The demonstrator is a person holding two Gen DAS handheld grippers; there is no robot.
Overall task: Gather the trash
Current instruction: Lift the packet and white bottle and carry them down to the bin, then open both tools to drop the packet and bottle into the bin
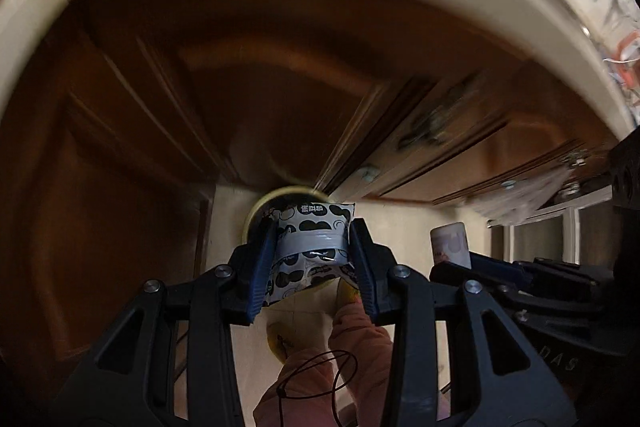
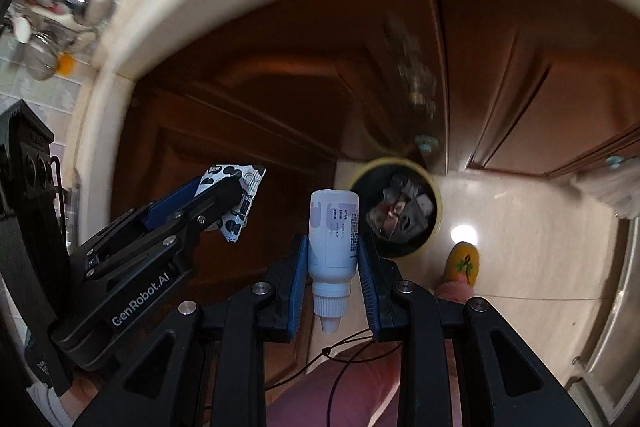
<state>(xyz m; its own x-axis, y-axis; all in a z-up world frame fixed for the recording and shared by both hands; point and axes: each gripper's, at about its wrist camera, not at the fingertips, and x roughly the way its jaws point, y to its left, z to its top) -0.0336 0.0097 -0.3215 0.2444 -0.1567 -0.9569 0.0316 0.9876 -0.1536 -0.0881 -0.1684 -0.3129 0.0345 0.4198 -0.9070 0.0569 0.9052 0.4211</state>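
While the black-and-white snack wrapper (image 1: pixel 312 243) sits clamped in the left gripper (image 1: pixel 314 255) above the trash bin (image 2: pixel 394 207), at ten o'clock of the right gripper (image 2: pixel 334 259) pinching a white bottle (image 2: pixel 332 239), either could miss the small rim if released off-centre.

My left gripper (image 1: pixel 313 259) is matte black plastic with triangular cut-outs in its linkage arms, round silver screws at the joints and blue pads lining its fingers (image 1: pixel 262 267). My right gripper (image 2: pixel 333 283) is built the same; white "GenRobot.AI" lettering runs along the left one's side. I wear pink trousers (image 1: pixel 316 379), a thin dark cord looped over them, and yellow slippers (image 2: pixel 464 263) with a small embroidered motif.
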